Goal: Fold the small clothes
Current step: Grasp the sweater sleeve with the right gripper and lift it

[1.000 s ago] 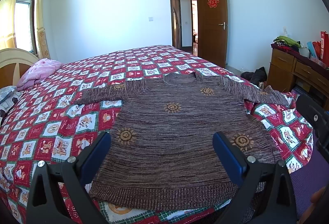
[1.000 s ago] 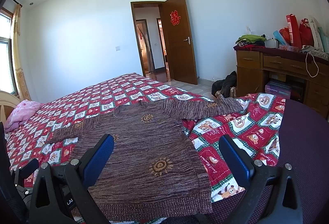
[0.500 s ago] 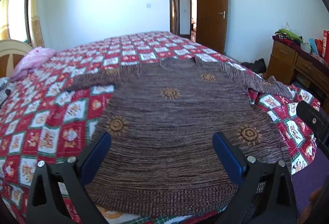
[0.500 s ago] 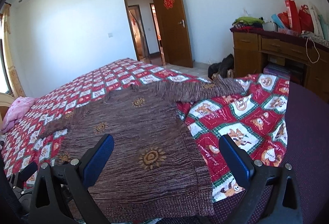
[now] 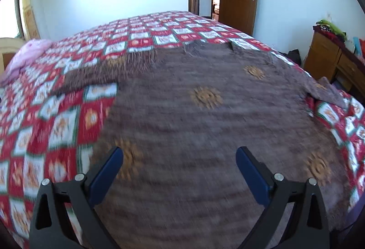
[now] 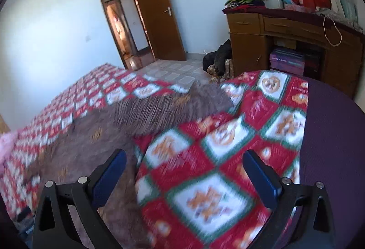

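Note:
A brown knitted sweater (image 5: 205,116) with orange sun motifs lies flat on the bed, both sleeves spread out. My left gripper (image 5: 180,171) hangs open above its lower body, nothing between the blue fingers. In the right wrist view the sweater (image 6: 95,148) fills the lower left and its right sleeve (image 6: 173,107) stretches toward the bed's edge. My right gripper (image 6: 184,173) is open over the quilt just right of the sweater's side edge, holding nothing. Both views are motion-blurred.
The bed carries a red, white and green patchwork quilt (image 5: 57,116). A pink pillow (image 5: 27,55) lies at the far left. A wooden dresser (image 6: 296,48) piled with bags and clothes stands at the right, a dark bundle (image 6: 219,57) on the floor, an open door (image 6: 157,16) behind.
Both grippers have moved forward and lower over the bed, so the sweater looms larger. The right gripper has swung rightward toward the sleeve and quilt edge. Both stay open.

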Motion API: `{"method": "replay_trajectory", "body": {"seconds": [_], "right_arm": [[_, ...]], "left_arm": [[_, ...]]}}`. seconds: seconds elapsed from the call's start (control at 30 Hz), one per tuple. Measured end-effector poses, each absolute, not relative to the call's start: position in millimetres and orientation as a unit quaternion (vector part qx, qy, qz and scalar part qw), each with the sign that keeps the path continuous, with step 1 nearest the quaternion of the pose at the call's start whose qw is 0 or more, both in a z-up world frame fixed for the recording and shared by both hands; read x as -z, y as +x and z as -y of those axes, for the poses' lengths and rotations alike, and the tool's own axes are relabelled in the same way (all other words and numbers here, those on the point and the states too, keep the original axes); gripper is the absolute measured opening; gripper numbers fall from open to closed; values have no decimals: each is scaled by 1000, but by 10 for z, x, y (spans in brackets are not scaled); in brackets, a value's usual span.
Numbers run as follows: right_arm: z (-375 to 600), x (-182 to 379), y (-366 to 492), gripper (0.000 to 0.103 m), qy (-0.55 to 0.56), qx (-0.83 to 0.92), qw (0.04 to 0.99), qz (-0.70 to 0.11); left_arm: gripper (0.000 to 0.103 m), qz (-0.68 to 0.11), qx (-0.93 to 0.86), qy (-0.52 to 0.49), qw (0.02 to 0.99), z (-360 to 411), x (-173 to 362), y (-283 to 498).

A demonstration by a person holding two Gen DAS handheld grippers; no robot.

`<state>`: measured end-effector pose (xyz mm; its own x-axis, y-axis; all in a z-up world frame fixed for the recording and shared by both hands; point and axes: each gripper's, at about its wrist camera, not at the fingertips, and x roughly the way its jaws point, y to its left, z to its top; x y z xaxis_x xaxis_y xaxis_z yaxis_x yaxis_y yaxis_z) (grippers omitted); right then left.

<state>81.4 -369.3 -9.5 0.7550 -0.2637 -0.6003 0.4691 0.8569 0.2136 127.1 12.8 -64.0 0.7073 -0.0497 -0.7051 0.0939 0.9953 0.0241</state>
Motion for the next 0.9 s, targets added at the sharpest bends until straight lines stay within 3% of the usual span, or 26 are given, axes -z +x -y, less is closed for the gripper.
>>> {"method": "replay_trajectory", "body": {"seconds": [0.1, 0.17, 0.23, 0.33, 0.8, 0.87, 0.9], "right_arm": [[4169, -7, 1068, 100, 198, 220, 915, -274], [4467, -19, 1309, 90, 213, 224, 908, -283], [4694, 20, 1562, 71, 218, 232, 900, -298], [4927, 175, 1954, 63, 220, 228, 888, -332], [5101, 724, 2651, 58, 185, 261, 855, -408], [5072, 724, 2655, 37, 163, 266, 854, -416], [5066, 722, 2660, 35, 156, 262, 855, -420]], "left_arm": [[101, -359, 28, 40, 932, -146, 580, 1473], [101, -351, 22, 50, 935, -150, 549, 1641], [101, -346, 16, 53, 937, -169, 536, 1803], [101, -341, 2, 49, 939, -198, 564, 2051], [101, -401, -30, 12, 916, -335, 1147, 2458], [101, -397, -23, 0, 917, -359, 1139, 2442], [102, -398, -20, -1, 917, -359, 1147, 2442]]}}
